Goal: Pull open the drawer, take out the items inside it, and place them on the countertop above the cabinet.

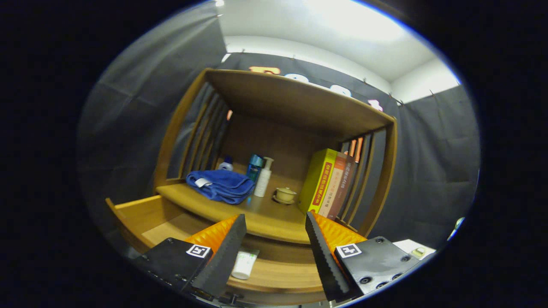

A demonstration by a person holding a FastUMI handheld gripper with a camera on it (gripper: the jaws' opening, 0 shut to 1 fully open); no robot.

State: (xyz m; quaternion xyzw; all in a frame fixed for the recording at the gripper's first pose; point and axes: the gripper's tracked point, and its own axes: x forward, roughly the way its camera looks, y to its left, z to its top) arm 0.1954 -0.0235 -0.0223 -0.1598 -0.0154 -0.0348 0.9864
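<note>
While the gripper (274, 239) hung with fingers apart above the open drawer (150, 214), a light, squashy-looking tube (245, 264) lay inside, probably best pinched mid-body.

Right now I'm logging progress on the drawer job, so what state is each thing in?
drawer: pulled open
tube: lying in the drawer, between the fingers, not gripped
gripper: open, holding nothing
blue towel: folded on the countertop
pump bottle: upright beside the towel
small cup: lid on, on a saucer
books: standing upright
</note>
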